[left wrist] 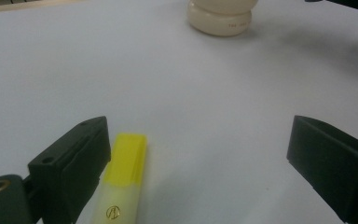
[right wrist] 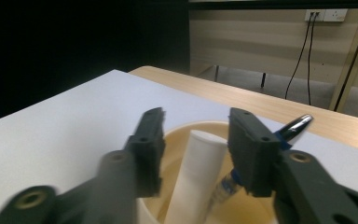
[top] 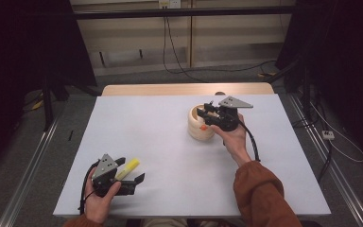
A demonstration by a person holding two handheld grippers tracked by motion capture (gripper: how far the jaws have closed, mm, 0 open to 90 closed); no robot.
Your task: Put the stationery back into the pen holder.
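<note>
White surface carries a cream holder near its centre, at about two o'clock from the yellow highlighter. Right tongs stand released over a white marker already dropped inside beside a pen. Left tongs gape around the highlighter, not yet gripped; it remains to be stowed.

Place: lab – black curtains | floor rails | loose cables

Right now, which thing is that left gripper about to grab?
Look at the near left corner of the white table. Between the open left gripper lies a highlighter, flat on the table, beside one jaw. It's bright yellow, unlike the pens standing in the cream cup.
</note>
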